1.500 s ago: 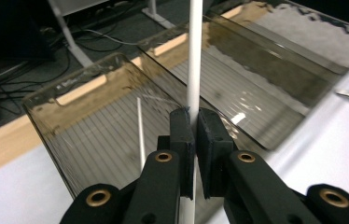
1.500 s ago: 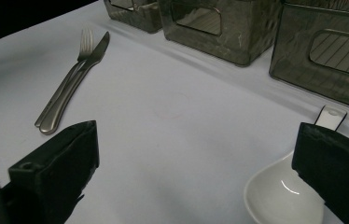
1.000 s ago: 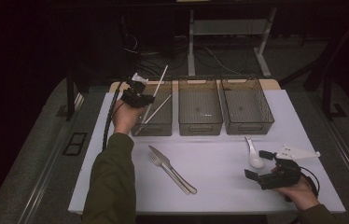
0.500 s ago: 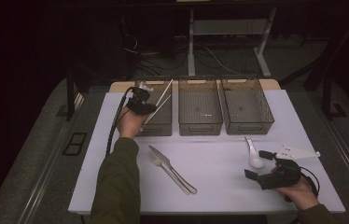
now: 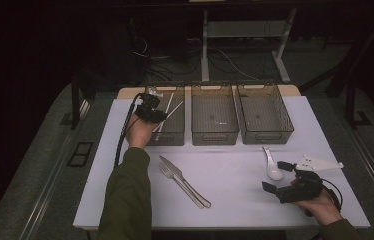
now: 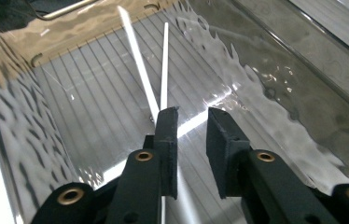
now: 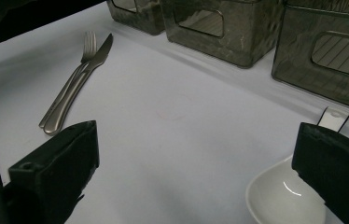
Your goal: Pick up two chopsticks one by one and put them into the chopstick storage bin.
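Two white chopsticks (image 6: 140, 60) lie side by side on the ribbed floor of the left clear bin (image 5: 172, 137); in the high view the chopsticks (image 5: 167, 112) slant across that bin. My left gripper (image 5: 150, 107) hovers over the bin's left side. Its jaws (image 6: 192, 112) have just been opening, and they stand a little apart with nothing between them; the chopsticks run on below and beyond the left jaw. My right gripper (image 5: 275, 176) rests low at the table's front right. It (image 7: 196, 140) is wide open, with a white ceramic spoon (image 7: 280, 196) beside its right jaw.
A steel fork and knife (image 5: 182, 182) lie together near the table's front middle. The middle bin (image 5: 215, 136) and right bin (image 5: 265, 135) stand in a row with the left one at the back of the white tabletop (image 5: 235, 200).
The left gripper carried the chopsticks forward over the left bin, then its jaws parted. The chopsticks went from sticking up out of the gripper to lying in the bin. The right hand stayed still.
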The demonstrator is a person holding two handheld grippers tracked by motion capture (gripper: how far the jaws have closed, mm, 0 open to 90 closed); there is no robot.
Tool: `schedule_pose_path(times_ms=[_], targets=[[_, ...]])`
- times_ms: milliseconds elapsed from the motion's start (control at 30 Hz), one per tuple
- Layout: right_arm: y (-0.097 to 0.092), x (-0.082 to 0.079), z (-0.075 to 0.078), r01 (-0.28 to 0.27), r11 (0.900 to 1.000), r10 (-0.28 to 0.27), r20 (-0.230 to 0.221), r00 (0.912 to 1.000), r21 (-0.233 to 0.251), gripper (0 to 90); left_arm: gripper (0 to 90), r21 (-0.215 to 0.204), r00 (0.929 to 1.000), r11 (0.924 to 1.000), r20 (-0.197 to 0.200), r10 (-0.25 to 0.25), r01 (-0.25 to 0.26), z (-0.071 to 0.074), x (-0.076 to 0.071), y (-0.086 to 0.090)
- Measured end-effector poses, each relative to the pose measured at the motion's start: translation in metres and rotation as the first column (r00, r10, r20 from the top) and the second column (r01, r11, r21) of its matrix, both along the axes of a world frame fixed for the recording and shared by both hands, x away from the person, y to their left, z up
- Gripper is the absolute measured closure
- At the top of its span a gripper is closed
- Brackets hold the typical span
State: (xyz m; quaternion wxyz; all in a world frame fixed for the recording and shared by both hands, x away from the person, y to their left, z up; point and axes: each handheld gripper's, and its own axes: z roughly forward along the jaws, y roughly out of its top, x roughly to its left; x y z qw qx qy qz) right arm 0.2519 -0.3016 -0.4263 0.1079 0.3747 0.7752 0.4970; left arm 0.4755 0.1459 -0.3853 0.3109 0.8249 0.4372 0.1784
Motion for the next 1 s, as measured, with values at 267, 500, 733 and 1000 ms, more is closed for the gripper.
schedule_pose_path(times_ms=[267,500,733,1000], targets=[[0.0,0.0,0.0,-0.003,1.0,0.003,0.0,1.0,-0.003,0.8,55.4,-0.088,0.9978,0.9945,0.041,-0.053,0.056,0.02,-0.019,0.006],[0.001,0.0,-0.001,0.0,1.0,0.0,-0.001,1.0,-0.008,0.8,42.9,-0.14,0.9909,0.983,0.079,-0.109,0.119,0.035,-0.051,0.006],[0.001,0.001,-0.001,0.003,0.9999,-0.003,-0.001,1.0,-0.01,0.8,33.7,-0.162,0.9823,0.9715,0.1,-0.158,0.173,0.035,-0.086,0.005],[0.0,0.001,-0.001,0.01,0.9999,-0.01,-0.005,0.9999,-0.009,0.8,24.7,-0.193,0.9729,0.9576,0.129,-0.192,0.214,0.017,-0.126,0.003]])
